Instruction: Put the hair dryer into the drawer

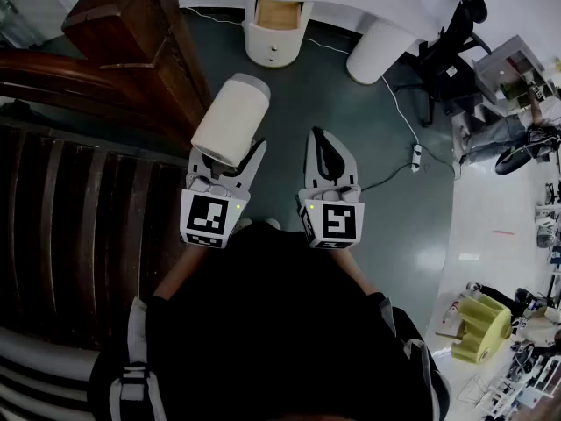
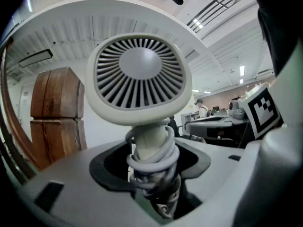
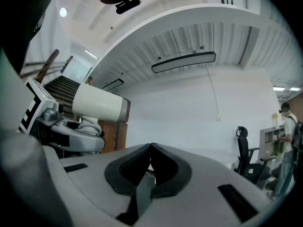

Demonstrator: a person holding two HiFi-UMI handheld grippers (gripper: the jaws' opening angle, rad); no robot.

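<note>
A cream-white hair dryer (image 1: 231,117) is held above the dark floor, with my left gripper (image 1: 228,160) shut on its handle. In the left gripper view the round rear grille (image 2: 139,74) faces the camera, and the grey cord (image 2: 152,157) is wound around the handle between the jaws. My right gripper (image 1: 322,137) floats beside it on the right, shut and empty; its jaws meet tip to tip (image 3: 150,148). From the right gripper view the dryer (image 3: 99,103) shows at the left. Ahead stands a small white cabinet with an open wooden drawer (image 1: 279,13).
A dark wooden staircase (image 1: 70,191) and its post (image 1: 131,24) fill the left side. White desk legs (image 1: 372,51), an office chair (image 1: 451,42), and a power strip (image 1: 416,156) with cable lie ahead and to the right. A person (image 1: 517,125) stands far right.
</note>
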